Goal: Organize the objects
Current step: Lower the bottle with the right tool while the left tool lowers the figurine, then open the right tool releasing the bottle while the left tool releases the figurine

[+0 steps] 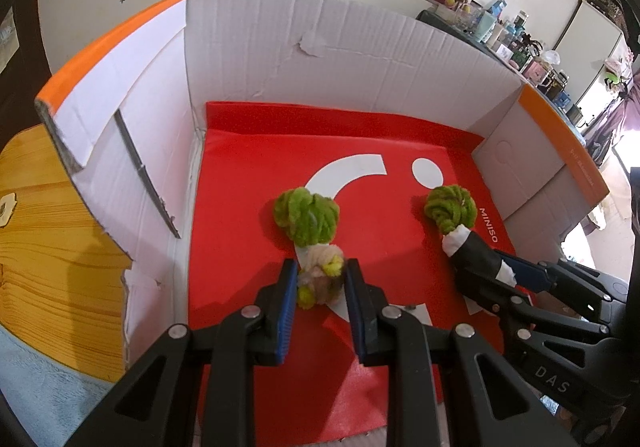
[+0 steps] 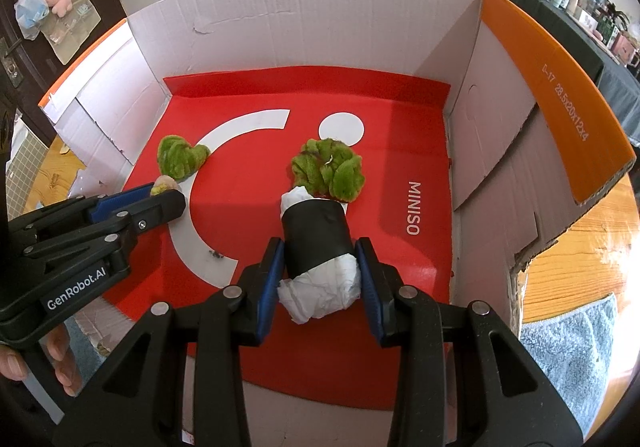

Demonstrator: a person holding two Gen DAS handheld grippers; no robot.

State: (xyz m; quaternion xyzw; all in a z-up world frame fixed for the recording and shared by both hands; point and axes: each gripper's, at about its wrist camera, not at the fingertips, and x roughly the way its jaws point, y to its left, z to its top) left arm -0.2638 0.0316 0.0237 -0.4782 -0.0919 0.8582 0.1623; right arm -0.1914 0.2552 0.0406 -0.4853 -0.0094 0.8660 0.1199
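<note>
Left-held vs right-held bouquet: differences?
The left bouquet has a cream and pink fuzzy stem; the right bouquet has a black band over white paper. The left's wrap looks slimmer, the right's bulkier. Both have fuzzy green tops, lie on the red mat, each clamped in a gripper.

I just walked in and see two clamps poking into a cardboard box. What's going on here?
A person is holding a two-finger gripper in each hand over an open cardboard box lined with a red bag. The left gripper is shut on the pale base of a fuzzy green bunch. The right gripper is shut on the black-and-white paper wrap of a second green bunch. Both bunches lie on the red bag, side by side.
</note>
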